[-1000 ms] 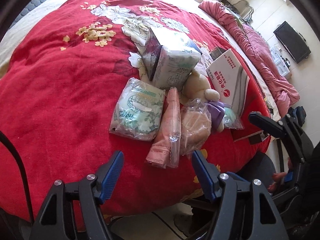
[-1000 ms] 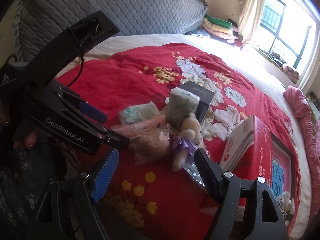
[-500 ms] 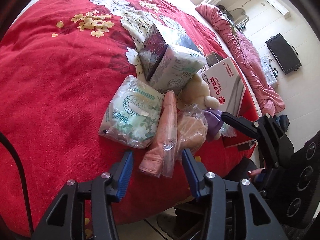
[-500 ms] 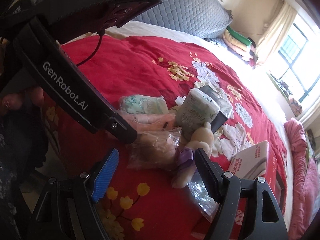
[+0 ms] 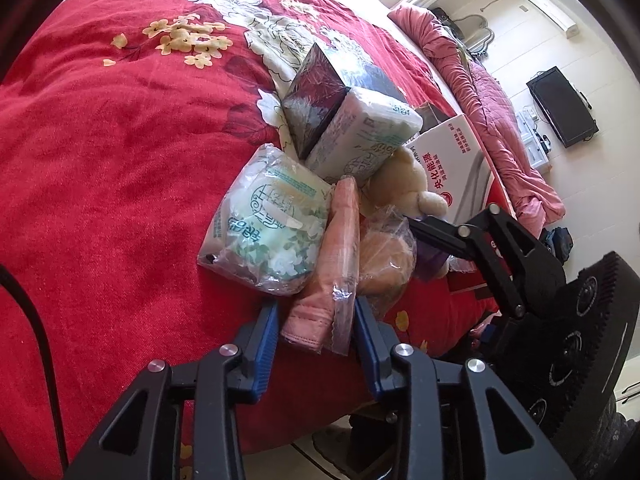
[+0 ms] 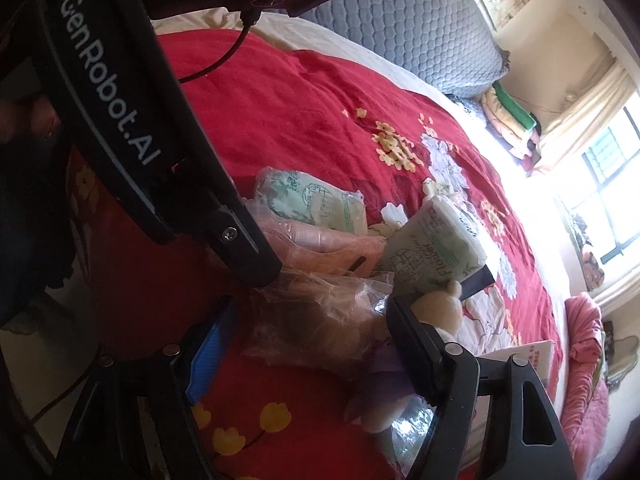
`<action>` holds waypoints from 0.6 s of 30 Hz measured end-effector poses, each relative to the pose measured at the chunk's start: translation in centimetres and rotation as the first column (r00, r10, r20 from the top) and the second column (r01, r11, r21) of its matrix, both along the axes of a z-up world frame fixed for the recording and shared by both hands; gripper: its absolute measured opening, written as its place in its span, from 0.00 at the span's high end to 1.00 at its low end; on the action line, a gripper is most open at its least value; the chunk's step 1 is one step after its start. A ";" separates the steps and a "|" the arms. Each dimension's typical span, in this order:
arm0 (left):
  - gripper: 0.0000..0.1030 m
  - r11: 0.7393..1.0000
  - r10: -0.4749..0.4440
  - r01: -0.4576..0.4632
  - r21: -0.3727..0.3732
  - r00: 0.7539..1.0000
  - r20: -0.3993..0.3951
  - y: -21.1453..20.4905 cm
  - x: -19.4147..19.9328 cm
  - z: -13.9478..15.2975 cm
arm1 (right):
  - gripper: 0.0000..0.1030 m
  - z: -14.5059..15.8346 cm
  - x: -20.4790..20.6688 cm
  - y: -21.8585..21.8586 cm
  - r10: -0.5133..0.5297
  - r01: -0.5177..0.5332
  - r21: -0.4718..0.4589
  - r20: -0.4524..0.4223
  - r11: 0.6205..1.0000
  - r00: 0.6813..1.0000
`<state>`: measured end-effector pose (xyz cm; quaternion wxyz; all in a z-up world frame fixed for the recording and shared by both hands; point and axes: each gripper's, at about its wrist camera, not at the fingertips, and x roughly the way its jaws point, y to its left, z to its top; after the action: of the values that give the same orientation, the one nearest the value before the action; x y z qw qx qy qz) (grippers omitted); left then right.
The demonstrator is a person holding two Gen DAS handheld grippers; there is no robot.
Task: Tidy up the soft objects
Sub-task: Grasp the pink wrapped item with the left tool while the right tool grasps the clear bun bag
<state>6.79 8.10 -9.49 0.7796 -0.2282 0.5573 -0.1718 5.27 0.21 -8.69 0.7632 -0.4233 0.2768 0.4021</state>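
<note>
Soft pink cloth roll (image 5: 340, 264) in crinkly plastic lay between my left tool's (image 5: 316, 328) spread fingers; right tool (image 6: 304, 332) spread around bagged plush (image 6: 320, 328).

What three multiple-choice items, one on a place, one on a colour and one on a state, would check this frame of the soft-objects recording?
1. Where is the pink cloth pack?
A. between the left gripper's fingers
B. on top of the dark box
C. on the floor

2. What colour is the blanket?
A. blue
B. red with flowers
C. plain white

3. How is the right gripper?
A. shut on nothing
B. holding the white carton
C. open around the bagged brown item

Key: 1 A, its near end sits between the left gripper pads; 2 B, red cloth with flower prints; 3 C, fingers stand wide apart either side of the bag.
</note>
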 end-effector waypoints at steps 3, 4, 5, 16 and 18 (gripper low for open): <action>0.72 1.000 0.006 -0.006 -0.001 1.000 0.000 0.3 -0.2 -0.1 | 0.37 -0.1 0.4 0.1 0.016 -0.016 0.005 -0.001 1.000 1.000; 0.73 1.000 0.007 -0.007 -0.006 1.000 0.003 0.3 -0.2 -0.1 | 0.38 -0.1 0.6 0.1 0.012 -0.012 0.011 -0.006 1.000 1.000; 0.74 1.000 0.003 -0.002 -0.009 1.000 0.009 0.3 -0.2 0.0 | 0.39 0.1 0.6 -0.1 0.011 -0.011 0.018 -0.006 1.000 1.000; 0.76 0.998 -0.052 0.054 -0.018 0.994 0.099 -1.0 -1.4 2.3 | 0.43 3.0 -0.4 -3.1 -0.041 0.042 0.135 -0.009 0.990 0.999; 0.76 0.999 -0.049 0.050 -0.008 0.991 0.123 -1.1 -1.7 2.9 | 0.43 3.5 -0.3 -3.5 -0.057 0.058 0.162 -0.011 0.985 0.998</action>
<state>5.09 6.96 -6.59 0.8066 -0.2078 0.5129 -0.2078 5.01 -3.27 -5.19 0.8055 -0.3503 0.2578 0.4024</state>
